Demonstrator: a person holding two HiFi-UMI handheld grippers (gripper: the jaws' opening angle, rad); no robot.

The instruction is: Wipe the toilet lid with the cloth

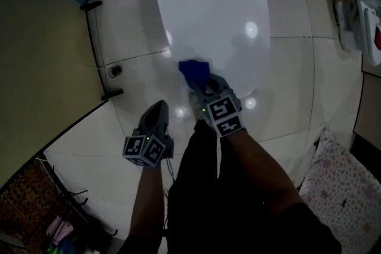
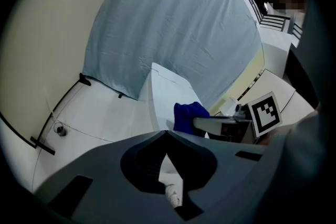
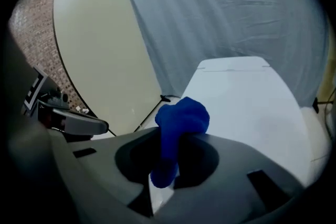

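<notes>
- Right gripper [image 3: 169, 139]: jaws clenched on the bunched blue cloth [image 3: 181, 115], at the front of the closed glossy white toilet lid [image 1: 208, 15].
- Left gripper [image 2: 167, 135]: jaws pressed together, empty, off to the lid's left.
- Advice: press the cloth flat and sweep in overlapping strokes towards the hinge.

Left claw [image 1: 159, 107]: you hold it low on your left, nose pointing forward and down; its jaws are pressed together with nothing between them.
Right claw [image 1: 201, 85]: you hold it further forward than the left one; its jaws are clamped on a blue cloth [image 3: 181, 118] that bulges out past the tips.
Left forearm [image 1: 146, 202]: it runs nearly straight ahead from your body.
Right forearm [image 1: 256, 163]: it angles forward and inward.
Marker cubes: the left cube [image 1: 144, 150] and right cube [image 1: 223, 115] sit at the claws' rear ends, facing up at you.
Spacing: the claws are near each other but not touching.
</notes>
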